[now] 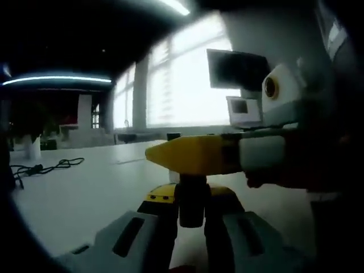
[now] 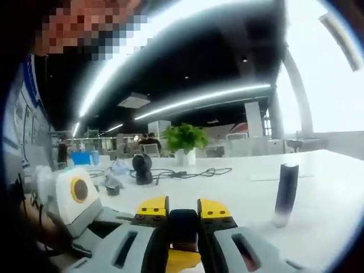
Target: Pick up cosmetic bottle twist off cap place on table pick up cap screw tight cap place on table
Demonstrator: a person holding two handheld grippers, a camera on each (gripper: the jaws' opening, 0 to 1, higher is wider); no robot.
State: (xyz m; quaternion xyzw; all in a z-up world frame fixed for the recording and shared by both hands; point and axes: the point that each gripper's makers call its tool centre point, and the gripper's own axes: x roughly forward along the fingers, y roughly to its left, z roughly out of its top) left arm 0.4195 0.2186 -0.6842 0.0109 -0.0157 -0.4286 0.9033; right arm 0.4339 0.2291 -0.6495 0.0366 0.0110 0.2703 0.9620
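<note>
In the left gripper view, my left gripper (image 1: 193, 196) is shut on a dark cosmetic bottle (image 1: 192, 206) standing upright between its yellow-tipped jaws. My right gripper (image 1: 190, 154) reaches in from the right, level, and crosses just over the bottle's top. In the right gripper view, my right gripper (image 2: 183, 208) is shut on the dark cap (image 2: 183, 223), with a patch of yellow from the left gripper's jaw under it. The left gripper's grey body (image 2: 108, 219) comes in from the left. Both grippers hold the bottle above the white table (image 1: 96, 187).
A dark tall tube (image 2: 286, 193) stands on the table to the right. Black cables (image 2: 187, 172), a round black device (image 2: 142, 164) and a potted plant (image 2: 183, 141) lie farther off. A cable (image 1: 45, 168) trails at the left, a monitor (image 1: 236, 69) by the windows.
</note>
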